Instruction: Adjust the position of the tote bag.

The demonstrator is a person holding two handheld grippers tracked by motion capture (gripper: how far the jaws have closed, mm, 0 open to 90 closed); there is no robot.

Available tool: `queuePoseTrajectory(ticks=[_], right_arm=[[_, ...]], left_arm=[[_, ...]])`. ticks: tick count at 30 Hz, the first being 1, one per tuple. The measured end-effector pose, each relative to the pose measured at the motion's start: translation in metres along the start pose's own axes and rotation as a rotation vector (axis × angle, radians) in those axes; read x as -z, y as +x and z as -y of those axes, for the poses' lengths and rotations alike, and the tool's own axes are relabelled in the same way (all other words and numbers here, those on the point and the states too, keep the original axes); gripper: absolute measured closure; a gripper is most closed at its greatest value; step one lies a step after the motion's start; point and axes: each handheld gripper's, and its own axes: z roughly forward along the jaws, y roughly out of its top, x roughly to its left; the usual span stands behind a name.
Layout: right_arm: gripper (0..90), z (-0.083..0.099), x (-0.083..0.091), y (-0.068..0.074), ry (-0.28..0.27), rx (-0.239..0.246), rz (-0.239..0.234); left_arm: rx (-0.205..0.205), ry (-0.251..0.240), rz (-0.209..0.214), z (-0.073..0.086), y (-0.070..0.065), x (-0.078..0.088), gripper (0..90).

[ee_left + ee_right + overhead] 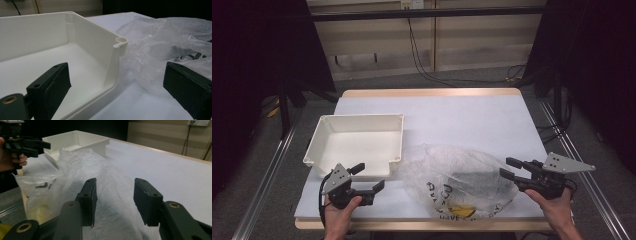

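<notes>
A crumpled clear plastic bag [457, 182] lies at the table's front middle, with a dark object [479, 181] and something yellow [460, 209] inside it. Left of it stands an empty white tray [357, 118]. My left gripper [368, 176] hovers open at the tray's near right corner, its jaws spread wide on either side of that corner [121, 42]. My right gripper [508, 167] is open at the bag's right edge, pointing left. In the right gripper view its jaws [115, 197] stand apart over the bag [75, 167], not pressing it.
A white mat [472, 117] covers the wooden table; its back half is bare. Metal rails [272, 165] run along both sides. Cables hang on the back wall. In the right gripper view the tray [75, 137] and the left gripper [42, 147] sit farther off.
</notes>
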Motion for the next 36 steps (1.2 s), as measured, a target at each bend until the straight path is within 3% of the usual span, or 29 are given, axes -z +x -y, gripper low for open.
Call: queuePoseTrajectory(ticks=[9,15,18,23,28,36], right_arm=[[57.9,-0.013,-0.023,0.006,0.051,0.01,-0.108],[59.5,-0.027,-0.043,0.012,0.084,0.057,-0.182],[59.5,-0.032,-0.045,0.012,0.091,0.067,-0.193],[59.2,-0.045,-0.051,0.011,0.111,0.074,-0.216],[59.0,-0.055,-0.057,0.019,0.125,0.085,-0.236],[59.2,-0.067,-0.09,0.028,0.168,0.101,-0.299]], left_arm=[[-0.012,0.014,0.048,0.001,-0.004,0.001,13.2],[-0.024,0.04,0.063,0.0,-0.006,0.0,15.8],[-0.012,0.032,0.081,0.001,-0.006,0.001,15.8],[-0.014,0.04,0.073,0.002,-0.008,0.005,16.1],[-0.017,0.047,0.083,0.002,-0.011,0.003,16.5],[-0.015,0.059,0.088,0.0,-0.007,-0.001,16.7]])
